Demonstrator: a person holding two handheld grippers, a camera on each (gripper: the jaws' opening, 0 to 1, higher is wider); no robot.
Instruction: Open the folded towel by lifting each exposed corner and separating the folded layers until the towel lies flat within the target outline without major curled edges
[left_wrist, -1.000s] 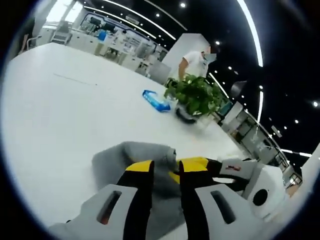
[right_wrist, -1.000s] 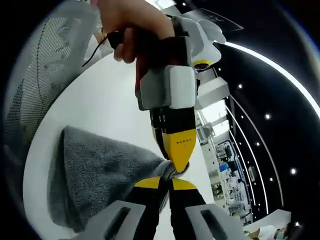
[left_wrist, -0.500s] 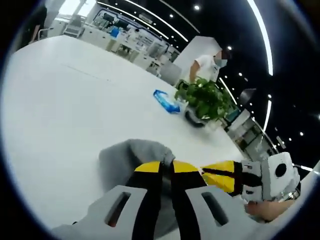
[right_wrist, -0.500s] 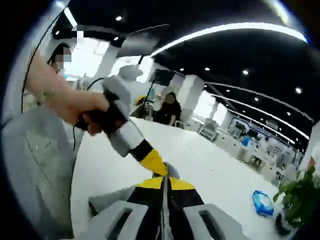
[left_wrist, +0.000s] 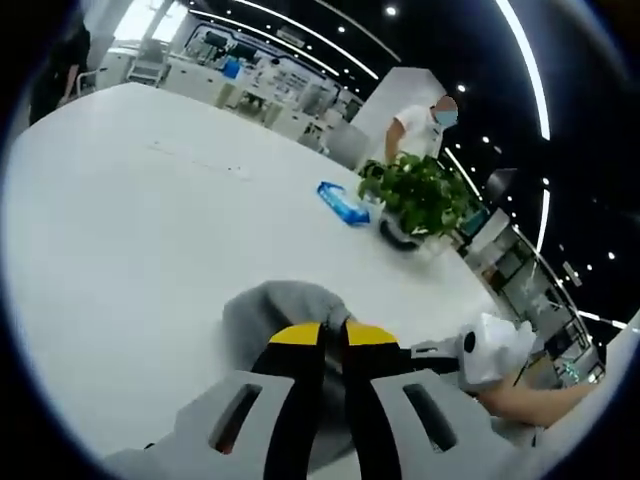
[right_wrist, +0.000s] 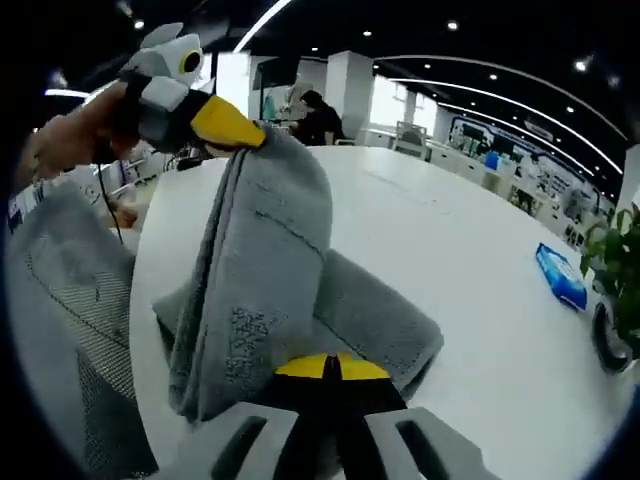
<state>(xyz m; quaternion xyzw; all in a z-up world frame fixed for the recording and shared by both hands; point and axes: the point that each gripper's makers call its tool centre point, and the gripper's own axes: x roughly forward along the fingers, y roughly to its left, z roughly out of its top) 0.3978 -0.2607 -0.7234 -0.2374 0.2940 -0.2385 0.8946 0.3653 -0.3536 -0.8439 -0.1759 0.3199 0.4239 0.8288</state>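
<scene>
Draping in soft folds, the grey terry-cloth towel (right_wrist: 260, 270) hangs pinched by left gripper (right_wrist: 235, 125) at 11 o'clock and right gripper (right_wrist: 325, 368), its far layers hidden.

Towel (right_wrist: 262, 270): grey terry cloth, nubby; table (left_wrist: 130, 230): smooth matt white.

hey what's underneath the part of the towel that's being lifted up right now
Under the raised fold of the grey towel, more towel lies spread on the white table. The left tongs hold the fold up. What is beneath that lower layer is covered.
</scene>
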